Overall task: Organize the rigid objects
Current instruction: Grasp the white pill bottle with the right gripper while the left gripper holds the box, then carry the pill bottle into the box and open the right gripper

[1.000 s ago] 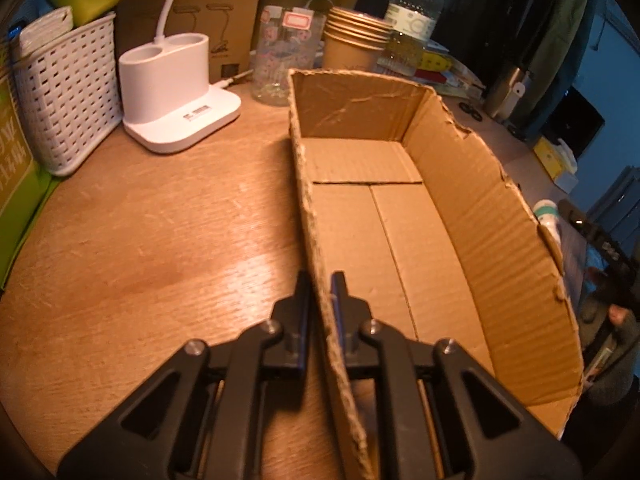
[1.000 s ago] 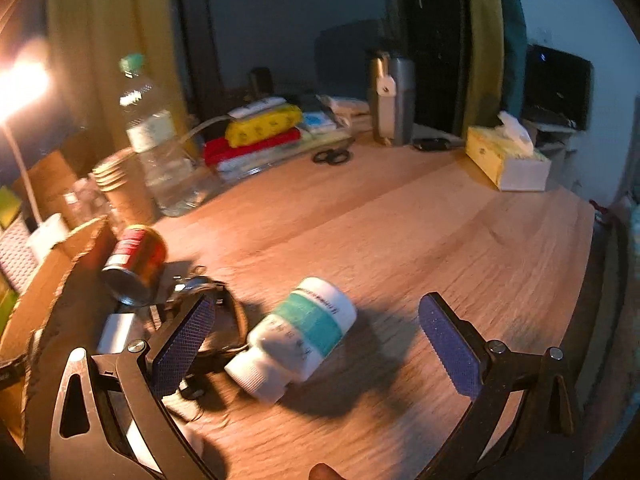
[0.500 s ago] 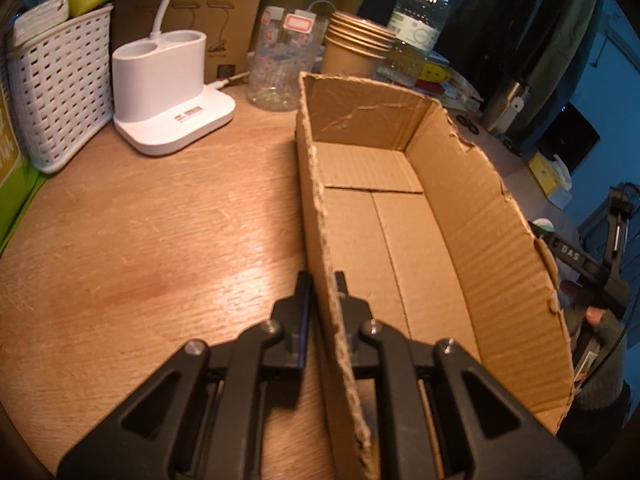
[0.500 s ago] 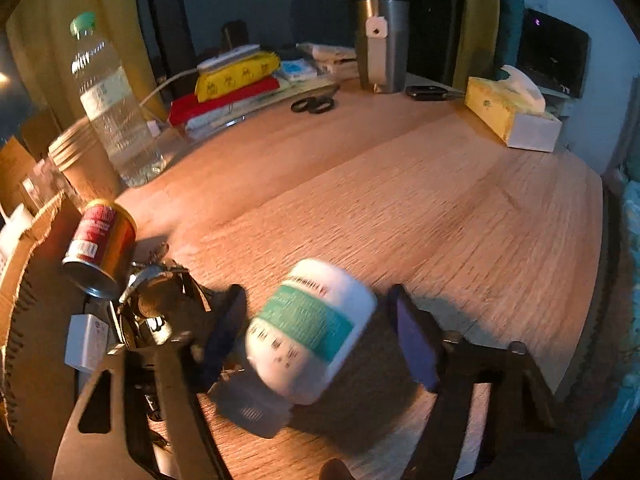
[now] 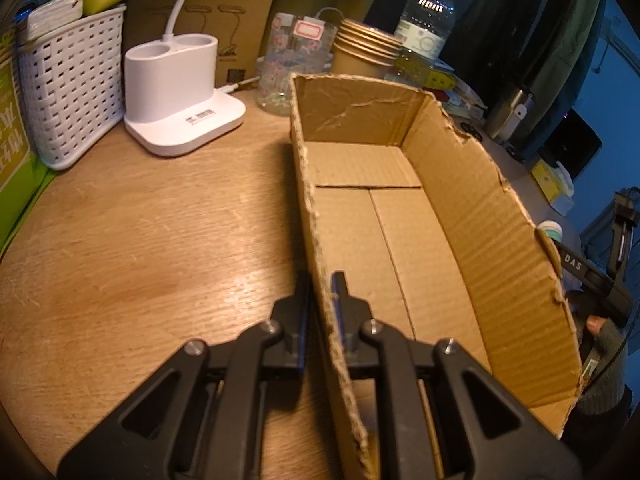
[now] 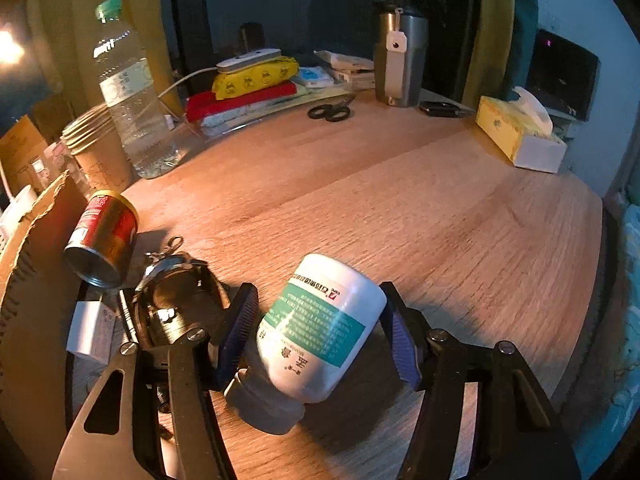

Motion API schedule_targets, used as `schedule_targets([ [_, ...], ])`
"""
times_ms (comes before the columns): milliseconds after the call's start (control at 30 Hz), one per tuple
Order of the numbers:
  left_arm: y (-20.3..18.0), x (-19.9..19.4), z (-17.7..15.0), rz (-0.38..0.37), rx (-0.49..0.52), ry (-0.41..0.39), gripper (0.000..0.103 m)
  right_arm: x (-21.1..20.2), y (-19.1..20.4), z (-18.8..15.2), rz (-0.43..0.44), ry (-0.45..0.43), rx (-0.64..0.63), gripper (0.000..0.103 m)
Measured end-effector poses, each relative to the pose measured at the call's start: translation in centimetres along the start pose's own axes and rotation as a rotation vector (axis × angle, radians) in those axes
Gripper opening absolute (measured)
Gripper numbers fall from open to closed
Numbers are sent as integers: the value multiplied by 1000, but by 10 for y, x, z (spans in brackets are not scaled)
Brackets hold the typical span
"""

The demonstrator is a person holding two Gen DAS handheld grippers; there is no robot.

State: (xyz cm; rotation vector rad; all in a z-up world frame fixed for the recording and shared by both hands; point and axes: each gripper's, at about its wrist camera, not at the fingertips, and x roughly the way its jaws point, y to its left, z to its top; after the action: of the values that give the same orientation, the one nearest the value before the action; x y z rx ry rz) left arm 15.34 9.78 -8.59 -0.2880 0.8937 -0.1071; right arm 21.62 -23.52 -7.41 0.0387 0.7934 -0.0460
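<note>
Left gripper: my left gripper (image 5: 321, 285) is clamped on the near long wall of the open brown cardboard box (image 5: 472, 216), one finger inside, one outside.
Right gripper: my right gripper (image 6: 320, 322) has its pads on either side of the white pill bottle with the teal label (image 6: 320, 326); it is tilted, grey cap toward me. I cannot tell whether both pads press it.
Close clutter: a metal wristwatch (image 6: 176, 284) sits just left of the bottle, and a red-and-gold tin can (image 6: 102, 236) lies on its side against the box wall.
Middle: bare round wooden table (image 6: 400, 208).
Far side: clear plastic water bottle (image 6: 132, 104), stacked brown paper cups (image 6: 98, 148), black scissors (image 6: 330, 111), yellow tissue box (image 6: 520, 136).
Left of box: white lamp base (image 5: 180, 100), white woven basket (image 5: 68, 84).
</note>
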Motion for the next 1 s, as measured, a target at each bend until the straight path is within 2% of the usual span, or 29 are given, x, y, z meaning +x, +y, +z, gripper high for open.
schedule_targets([
  [67, 0, 0, 0, 2, 3, -3, 11, -5, 2, -1, 6, -13, 1, 52],
  [267, -2, 0, 0, 3, 12, -4, 11, -25, 16, 3, 21, -59, -33, 50],
  [567, -4, 1, 1, 4, 25, -3, 11, -28, 15, 4, 60, -60, -10, 48],
  [867, -4, 2, 1, 12, 28, -2, 11, -70, 27, 20, 145, -146, -15, 48],
  [1000, -5, 3, 1, 14, 31, -4, 11, -95, 41, 26, 211, -185, -33, 48],
])
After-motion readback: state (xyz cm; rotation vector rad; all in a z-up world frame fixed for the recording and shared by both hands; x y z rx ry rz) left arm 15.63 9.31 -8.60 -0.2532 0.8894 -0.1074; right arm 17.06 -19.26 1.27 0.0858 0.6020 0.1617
